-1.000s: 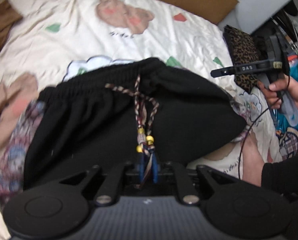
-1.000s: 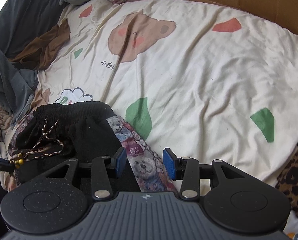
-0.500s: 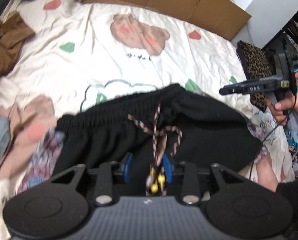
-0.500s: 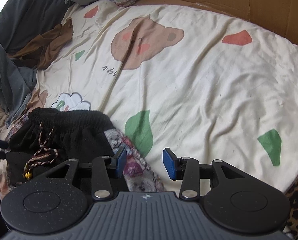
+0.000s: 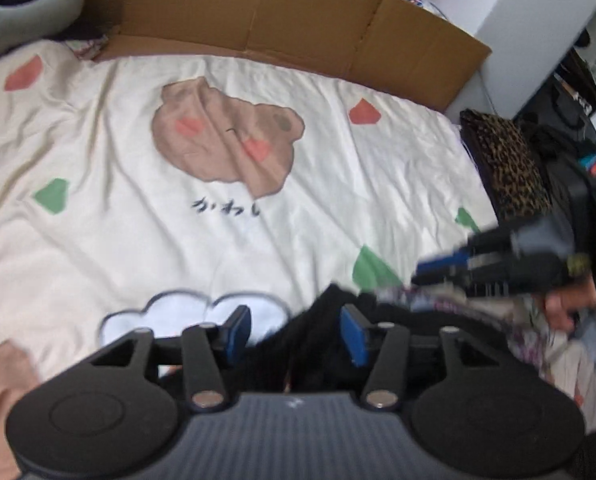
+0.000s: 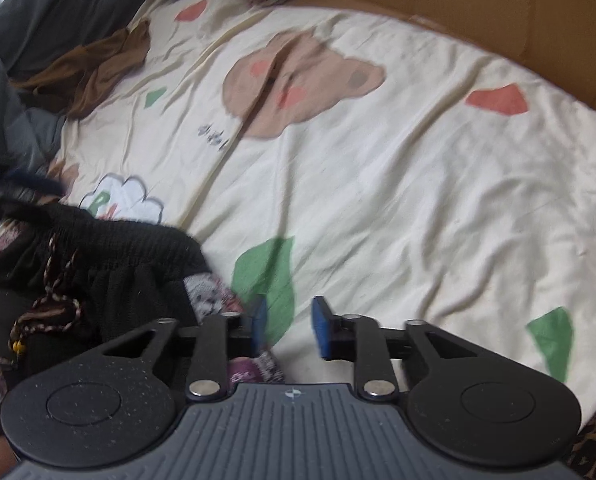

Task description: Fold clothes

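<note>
Cream bedsheet printed with a brown bear, green and red leaf shapes (image 6: pixel 398 184) covers the bed; brown cardboard sheet (image 5: pixel 298 12) stands along its far edge.

Black knit drawstring shorts with a ribbed waistband (image 6: pixel 109 256) lie bunched at the near edge, down-left of the right claw (image 6: pixel 285 326), on top of a bear-print patterned cloth (image 6: pixel 209 292). Braided brown-and-cream drawstring (image 6: pixel 53 300) trails over the front.

Left claw (image 5: pixel 295 332): jaws have just been opening, now about half apart. Black fabric sits between and below the blue pads (image 5: pixel 237 330); pads seem clear of it, so nothing looks held. View is blurred.

Right claw: jaws have just been closing, gap now narrow. Only sheet shows between the pads; the patterned cloth lies just left of the left pad. Nothing gripped.

Likely step: re-gripping the shorts to spread them flat.

Doing it well, my judgement:
- Take the waistband at both ends, one claw each, not the loose middle.
- Keep the drawstring and the patterned cloth out of the pinch.
- Drag onto the bare sheet ahead of both claws, then pull taut.
</note>
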A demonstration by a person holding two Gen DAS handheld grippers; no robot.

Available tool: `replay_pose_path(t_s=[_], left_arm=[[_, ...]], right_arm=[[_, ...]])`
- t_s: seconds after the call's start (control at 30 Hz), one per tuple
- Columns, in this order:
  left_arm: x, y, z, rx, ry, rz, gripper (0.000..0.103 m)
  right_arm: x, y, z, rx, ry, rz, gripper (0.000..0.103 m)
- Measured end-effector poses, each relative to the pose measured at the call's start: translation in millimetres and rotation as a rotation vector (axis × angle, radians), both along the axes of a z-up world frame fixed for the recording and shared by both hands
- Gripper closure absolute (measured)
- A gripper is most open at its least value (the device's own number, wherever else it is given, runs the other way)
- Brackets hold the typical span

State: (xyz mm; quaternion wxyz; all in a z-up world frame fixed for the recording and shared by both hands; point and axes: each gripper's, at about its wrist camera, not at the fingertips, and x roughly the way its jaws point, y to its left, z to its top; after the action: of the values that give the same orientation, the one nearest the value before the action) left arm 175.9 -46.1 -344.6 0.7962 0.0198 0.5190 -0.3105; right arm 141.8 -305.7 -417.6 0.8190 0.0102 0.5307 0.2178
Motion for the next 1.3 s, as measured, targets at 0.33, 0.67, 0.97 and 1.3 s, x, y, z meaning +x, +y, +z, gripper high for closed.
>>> replay_pose_path(t_s=[0.33, 0.67, 0.97, 1.3], left_arm=[[17.3, -51.5, -40.7, 0.002, 0.062, -0.071, 0.05], [30.9, -72.7, -64.3, 0.018, 0.173, -0.06, 0.05], [19.4, -71.3, -68.4, 0.08, 0.22, -0.091, 0.057], [-5.3, -49.0, -41.3, 0.045, 0.217, -0.175, 0.072]], right_arm=[[-16.8, 11.5, -5.9, 0.054, 0.047, 0.044, 0.08], [-28.2, 22.3, -5.4, 0.072, 0.065, 0.093, 0.08], [-37.8, 29.1, -4.1, 0.082, 0.075, 0.138, 0.08], [-37.3, 26.1, 4.9, 0.103, 0.08, 0.163, 0.079]])
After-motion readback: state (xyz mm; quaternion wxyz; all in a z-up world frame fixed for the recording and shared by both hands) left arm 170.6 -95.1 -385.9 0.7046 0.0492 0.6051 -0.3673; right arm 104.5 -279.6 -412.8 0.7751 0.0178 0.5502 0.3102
